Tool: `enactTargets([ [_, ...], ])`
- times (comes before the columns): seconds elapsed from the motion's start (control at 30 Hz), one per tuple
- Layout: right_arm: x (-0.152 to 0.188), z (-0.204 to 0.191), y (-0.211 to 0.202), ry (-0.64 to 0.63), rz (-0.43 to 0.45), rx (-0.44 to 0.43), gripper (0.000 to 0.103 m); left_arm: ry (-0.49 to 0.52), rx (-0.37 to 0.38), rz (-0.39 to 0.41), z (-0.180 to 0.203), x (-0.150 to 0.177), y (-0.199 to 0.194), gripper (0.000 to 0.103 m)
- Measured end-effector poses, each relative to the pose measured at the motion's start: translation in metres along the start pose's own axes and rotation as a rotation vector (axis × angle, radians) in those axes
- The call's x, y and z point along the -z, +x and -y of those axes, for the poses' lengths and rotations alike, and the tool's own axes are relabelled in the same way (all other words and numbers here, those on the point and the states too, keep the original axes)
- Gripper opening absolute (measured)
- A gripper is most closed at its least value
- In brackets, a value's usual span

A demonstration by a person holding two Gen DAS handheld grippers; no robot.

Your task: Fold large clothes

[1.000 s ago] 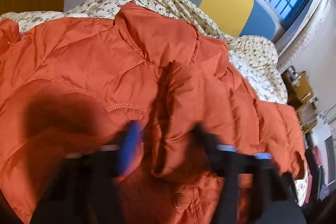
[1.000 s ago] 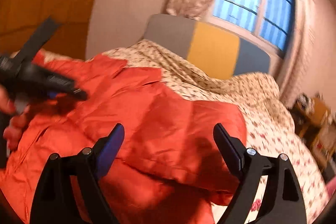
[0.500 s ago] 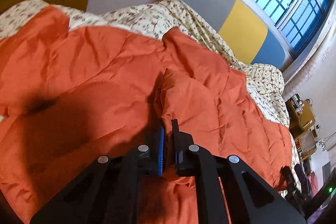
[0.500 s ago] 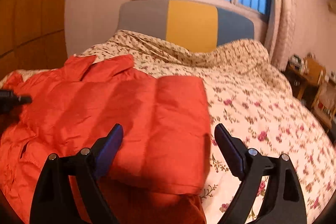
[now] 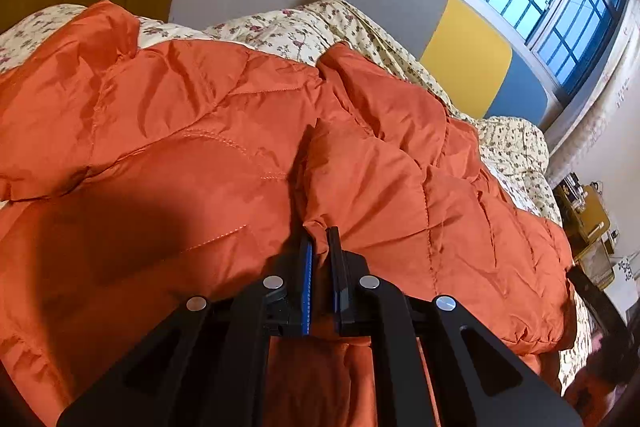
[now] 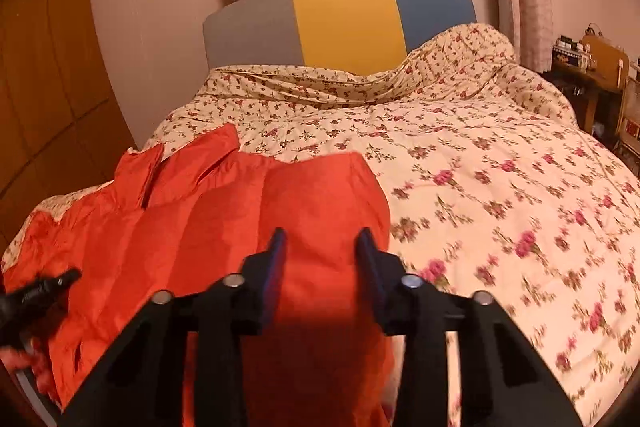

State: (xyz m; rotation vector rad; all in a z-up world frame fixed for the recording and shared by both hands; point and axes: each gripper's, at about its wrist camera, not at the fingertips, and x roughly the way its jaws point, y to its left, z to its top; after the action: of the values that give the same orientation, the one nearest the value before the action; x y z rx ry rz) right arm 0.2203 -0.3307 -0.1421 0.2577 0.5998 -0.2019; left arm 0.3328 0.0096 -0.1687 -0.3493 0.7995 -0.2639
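A large orange quilted down jacket lies spread on the bed. My left gripper is shut on a raised fold of the jacket near its front opening. In the right wrist view the jacket covers the bed's near left part. My right gripper is partly closed, its jaws still apart on either side of the jacket's right edge; I cannot tell whether they touch the fabric. The left gripper's tip shows at the far left of that view.
The bed has a cream floral quilt and a grey, yellow and blue headboard. A window with curtains is behind it. A wooden wardrobe stands at left. A cluttered desk stands at right.
My left gripper closed on the jacket fold and has stayed shut. My right gripper swung right over the jacket's right edge and its jaws narrowed from wide open.
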Motion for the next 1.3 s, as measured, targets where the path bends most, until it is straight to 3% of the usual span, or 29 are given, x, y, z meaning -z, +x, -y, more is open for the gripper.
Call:
enactTargets([
  [0.13, -0.007, -0.001, 0.029, -0.003, -0.069, 0.013, 0.034, -0.036, 0.003, 0.024, -0.006, 0.002, -0.004, 0.007],
  [0.47, 0.012, -0.003, 0.075, -0.022, -0.189, 0.062, 0.035, -0.053, 0.018, -0.012, -0.009, 0.002, 0.004, 0.008],
  [0.63, 0.011, 0.002, 0.066, -0.007, -0.184, 0.049, 0.037, -0.055, 0.014, -0.019, -0.009, 0.002, 0.006, 0.010],
  [0.73, 0.012, 0.000, 0.032, 0.008, -0.126, 0.024, 0.046, -0.053, 0.012, -0.020, -0.009, 0.002, 0.006, 0.010],
  [0.87, 0.026, -0.005, -0.005, -0.014, -0.109, 0.027, 0.043, -0.053, 0.012, -0.019, -0.009, 0.002, 0.006, 0.010],
  [1.07, 0.046, 0.000, 0.014, -0.016, -0.215, 0.105, 0.050, -0.052, 0.015, -0.019, -0.008, 0.002, 0.007, 0.010],
  [1.3, 0.053, -0.015, 0.019, -0.108, -0.204, 0.192, 0.052, -0.053, 0.026, -0.035, -0.009, -0.002, 0.009, 0.014],
])
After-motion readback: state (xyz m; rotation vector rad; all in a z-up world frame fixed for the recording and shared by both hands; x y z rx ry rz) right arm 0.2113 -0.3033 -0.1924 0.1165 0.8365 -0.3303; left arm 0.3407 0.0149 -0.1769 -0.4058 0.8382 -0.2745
